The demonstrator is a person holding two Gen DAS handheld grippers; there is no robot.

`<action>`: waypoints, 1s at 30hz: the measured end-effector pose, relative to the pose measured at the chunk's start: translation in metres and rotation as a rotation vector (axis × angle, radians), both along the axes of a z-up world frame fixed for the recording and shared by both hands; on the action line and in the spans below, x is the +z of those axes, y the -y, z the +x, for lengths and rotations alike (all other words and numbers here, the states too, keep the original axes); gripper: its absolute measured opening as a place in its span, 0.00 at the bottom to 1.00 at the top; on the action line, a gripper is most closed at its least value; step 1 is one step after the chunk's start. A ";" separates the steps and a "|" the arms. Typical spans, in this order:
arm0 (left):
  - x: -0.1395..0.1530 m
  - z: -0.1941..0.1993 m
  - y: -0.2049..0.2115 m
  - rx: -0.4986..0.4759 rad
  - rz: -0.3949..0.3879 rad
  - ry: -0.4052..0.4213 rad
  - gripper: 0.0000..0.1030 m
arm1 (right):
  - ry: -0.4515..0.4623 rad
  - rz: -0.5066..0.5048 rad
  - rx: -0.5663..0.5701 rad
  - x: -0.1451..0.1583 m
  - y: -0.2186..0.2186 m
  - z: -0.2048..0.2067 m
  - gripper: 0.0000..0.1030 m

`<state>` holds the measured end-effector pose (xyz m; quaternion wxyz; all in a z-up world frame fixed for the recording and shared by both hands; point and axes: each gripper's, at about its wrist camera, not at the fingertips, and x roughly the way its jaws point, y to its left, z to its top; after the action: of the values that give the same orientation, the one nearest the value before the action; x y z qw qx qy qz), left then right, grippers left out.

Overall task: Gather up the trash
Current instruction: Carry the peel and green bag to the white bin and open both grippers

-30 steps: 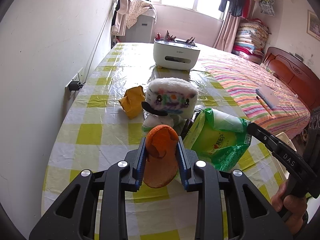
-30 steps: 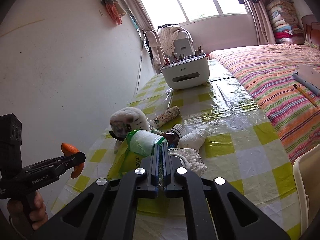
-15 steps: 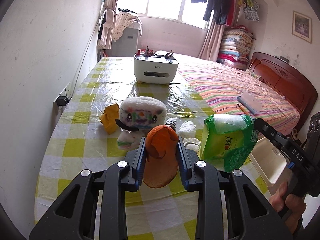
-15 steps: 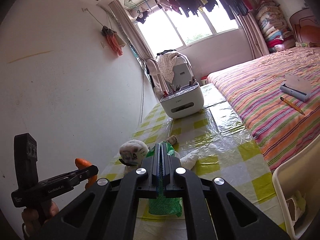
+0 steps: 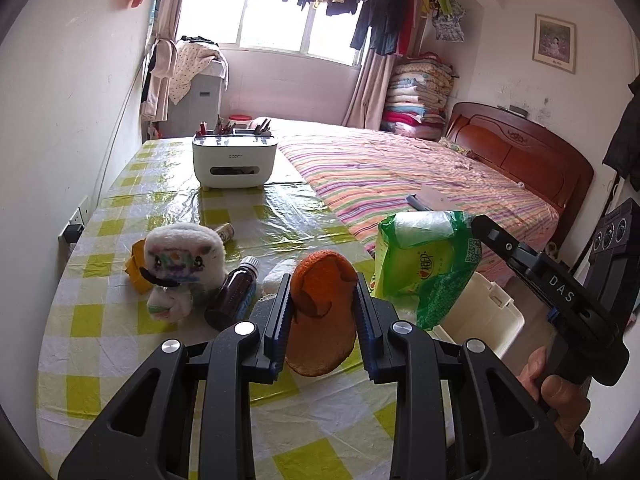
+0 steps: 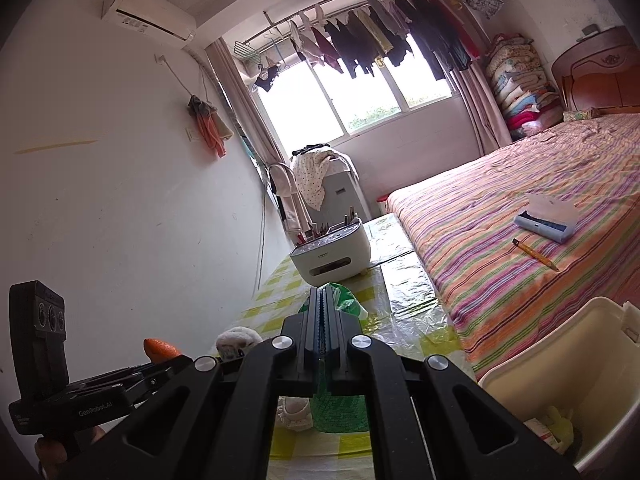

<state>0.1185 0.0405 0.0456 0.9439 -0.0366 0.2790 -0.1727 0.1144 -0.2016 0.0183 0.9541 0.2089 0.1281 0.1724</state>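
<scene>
Left claw [image 5: 322, 312]: clamped on orange peel [image 5: 322, 312] — lifted off tabletop [image 5: 120, 364].
Right claw [image 6: 322, 320]: pinching green bag [image 6: 340, 408] — now near bin [image 6: 560, 360].

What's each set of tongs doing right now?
Left tongs: closed on the orange peel.
Right tongs: closed on the green plastic bag.

Legible marks only.
- "DAS", white capitals, on the black arm of the right gripper [image 5: 476, 226], left wrist view.
- "GenRobot.AI", small pale print, on the body of the left gripper [image 6: 168, 354], right wrist view.
- Green bag [image 5: 426, 266]: red Chinese characters, not readable; a QR code near its top right.
- White box [image 5: 234, 162]: short grey word on the front, too blurred to read in either view.
</scene>
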 end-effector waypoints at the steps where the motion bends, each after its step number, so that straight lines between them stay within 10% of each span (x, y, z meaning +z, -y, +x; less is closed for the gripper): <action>1: 0.000 0.000 0.006 -0.007 0.004 0.004 0.27 | 0.000 0.003 -0.009 0.000 0.005 -0.001 0.01; 30: -0.011 0.008 0.149 -0.230 0.076 -0.001 0.27 | 0.017 -0.069 -0.374 -0.004 0.112 -0.036 0.02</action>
<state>0.1261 -0.1086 0.0344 0.9185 0.0315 0.2880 -0.2692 0.0787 -0.3136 0.0147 0.9771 0.1948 0.0845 -0.0109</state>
